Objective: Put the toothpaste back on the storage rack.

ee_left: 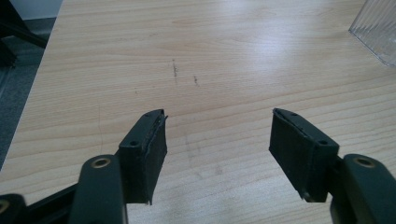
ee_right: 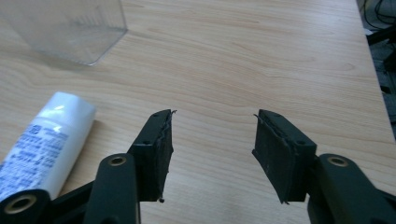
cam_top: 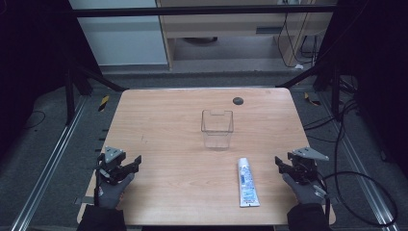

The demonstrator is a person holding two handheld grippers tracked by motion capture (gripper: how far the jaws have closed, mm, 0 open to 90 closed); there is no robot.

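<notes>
Table [cam_top: 168,144]: light wood-grain, smooth, slight sheen. Container [cam_top: 217,128] on it: clear ribbed plastic. Tube [cam_top: 248,183] beside the container: glossy white plastic.

White tube [cam_top: 248,182] lying flat nr clear container [cam_top: 217,128].

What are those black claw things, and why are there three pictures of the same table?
A person sits at a wooden table and holds a grabbing tool in each gloved hand. The top picture comes from a camera up high: the left gripper is at the left, the right gripper at the right. The other two pictures come from little cameras riding on the tools, so you look along the black jaws. Both pairs of jaws stand open with nothing between them. On the table lie a white tube, flat on its side near the right gripper, and a clear plastic box, upright in the middle. A small dark round spot sits farther back. Nothing is held.
</notes>
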